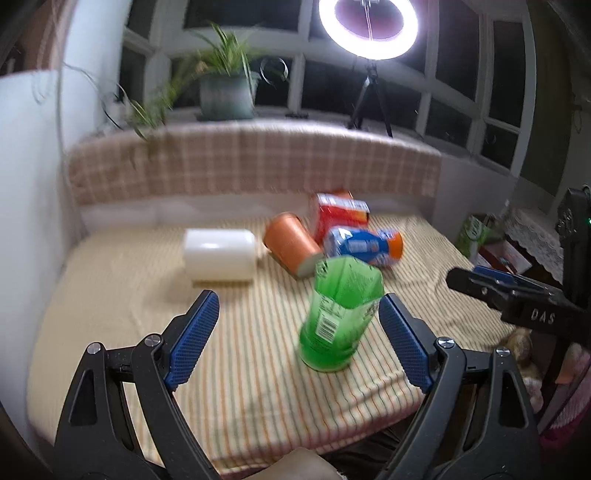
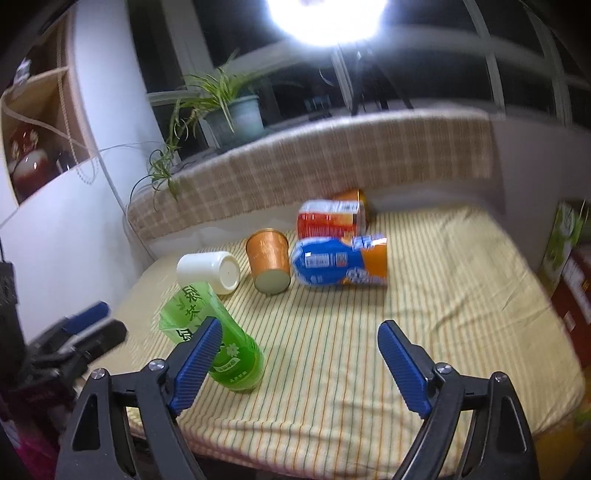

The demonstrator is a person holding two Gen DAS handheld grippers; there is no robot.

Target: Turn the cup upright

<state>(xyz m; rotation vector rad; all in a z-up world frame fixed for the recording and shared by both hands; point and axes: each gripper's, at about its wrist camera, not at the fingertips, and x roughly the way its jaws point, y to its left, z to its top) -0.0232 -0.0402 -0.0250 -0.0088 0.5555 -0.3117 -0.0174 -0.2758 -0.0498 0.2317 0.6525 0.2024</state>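
A green translucent cup (image 1: pixel 338 314) stands upright on the striped cloth, open end up; it also shows in the right wrist view (image 2: pixel 214 339). My left gripper (image 1: pixel 299 325) is open, its right pad close beside the green cup without gripping it. My right gripper (image 2: pixel 299 354) is open and empty, the green cup just behind its left finger. A white cup (image 1: pixel 219 254) (image 2: pixel 208 271), an orange cup (image 1: pixel 291 245) (image 2: pixel 267 260), a blue cup (image 1: pixel 364 243) (image 2: pixel 340 262) and a red cup (image 1: pixel 341 214) (image 2: pixel 330 218) lie on their sides further back.
The striped cloth covers the table (image 1: pixel 129 314) (image 2: pixel 443 314). A checked cushion back (image 1: pixel 258 162) borders the far edge. A potted plant (image 1: pixel 227 92) and a ring light (image 1: pixel 367 27) stand behind. Boxes (image 2: pixel 569 258) sit off the right edge. The right gripper's body (image 1: pixel 517 295) shows at right.
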